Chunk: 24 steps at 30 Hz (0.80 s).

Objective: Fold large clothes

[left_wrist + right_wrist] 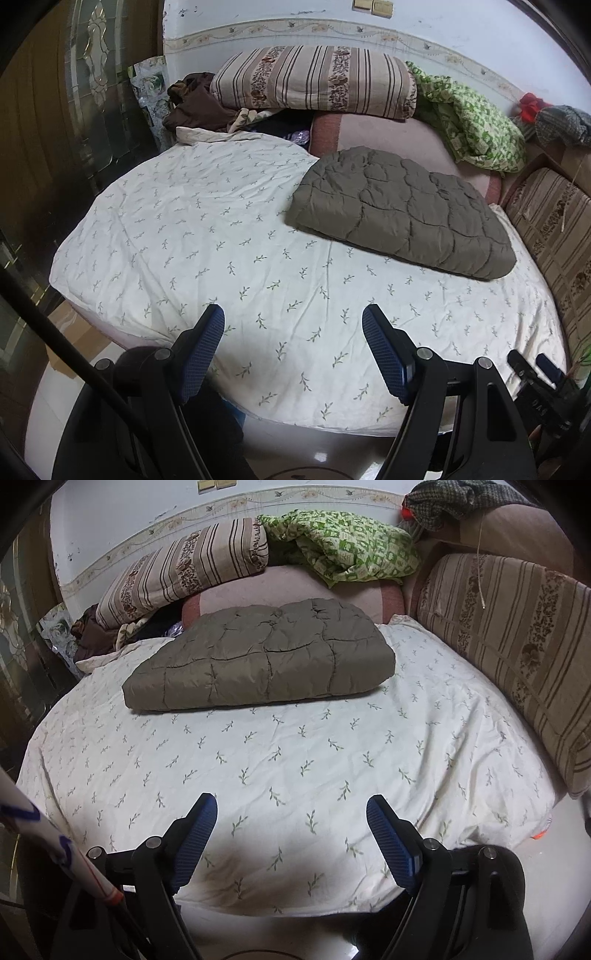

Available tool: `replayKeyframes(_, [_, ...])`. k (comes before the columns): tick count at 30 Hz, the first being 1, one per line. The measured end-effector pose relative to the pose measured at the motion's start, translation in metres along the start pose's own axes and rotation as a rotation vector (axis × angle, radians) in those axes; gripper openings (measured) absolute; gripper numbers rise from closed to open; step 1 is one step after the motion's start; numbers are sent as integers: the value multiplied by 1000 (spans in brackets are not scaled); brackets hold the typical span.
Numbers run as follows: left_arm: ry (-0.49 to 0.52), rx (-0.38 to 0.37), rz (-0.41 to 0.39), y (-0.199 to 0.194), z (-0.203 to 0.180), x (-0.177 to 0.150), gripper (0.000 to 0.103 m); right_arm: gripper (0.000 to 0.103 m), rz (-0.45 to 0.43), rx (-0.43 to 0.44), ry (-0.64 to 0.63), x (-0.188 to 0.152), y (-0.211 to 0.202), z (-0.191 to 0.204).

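Left wrist view is looking across a bed whose leaf-print sheet [221,229] is lying wrinkled over the mattress. At the far left a brown garment [195,103] is slumping against the wall, with a striped pillow [314,81] lying just beside it and partly over it. Right of centre, the folded olive quilted jacket [402,210] is resting flat on the sheet, its far edge lying over a pink blanket [399,136]. A green patterned cloth [472,122] is bunching beyond that, and a striped cushion [550,236] is standing along the right edge. The left gripper [293,317] is hovering over the near edge of the sheet, jaws spread wide and holding nothing. The right gripper [532,365] is peeking in at the lower right corner.

In the right wrist view, the jacket [258,657] is sitting centre-left, toward the far side of the sheet [295,760], well apart from the right gripper [291,805], which is hanging over the near edge with its blue pads [391,842] wide apart and nothing between them.
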<state>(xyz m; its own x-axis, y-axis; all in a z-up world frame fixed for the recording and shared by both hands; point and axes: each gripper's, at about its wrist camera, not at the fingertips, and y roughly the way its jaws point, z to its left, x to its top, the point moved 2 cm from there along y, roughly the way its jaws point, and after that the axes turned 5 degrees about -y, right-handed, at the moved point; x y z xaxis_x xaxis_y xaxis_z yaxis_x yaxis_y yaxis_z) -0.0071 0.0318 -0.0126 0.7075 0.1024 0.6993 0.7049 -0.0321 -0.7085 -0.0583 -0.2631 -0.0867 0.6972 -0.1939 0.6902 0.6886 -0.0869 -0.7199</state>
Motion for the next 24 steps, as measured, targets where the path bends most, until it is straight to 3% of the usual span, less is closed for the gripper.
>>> replayKeyframes(7, [-22,-26,60,64,5,35,76,88,0,-19,40,25,34,-32])
replayKeyframes(12, [-32,-35,112,137,4,72,76,92,11,1,221,56,89,-90])
replayKeyframes(15, [-50,-70,131,176,1,94,76,94,17,40,313,75,122,-115])
replayKeyframes(21, [-172,-225,228,251,1,139,76,97,29,137,462,110,185,-148])
replayKeyframes(24, [-207,-266,246,282,-2,158,76,98,44,185,544,117,211,-162])
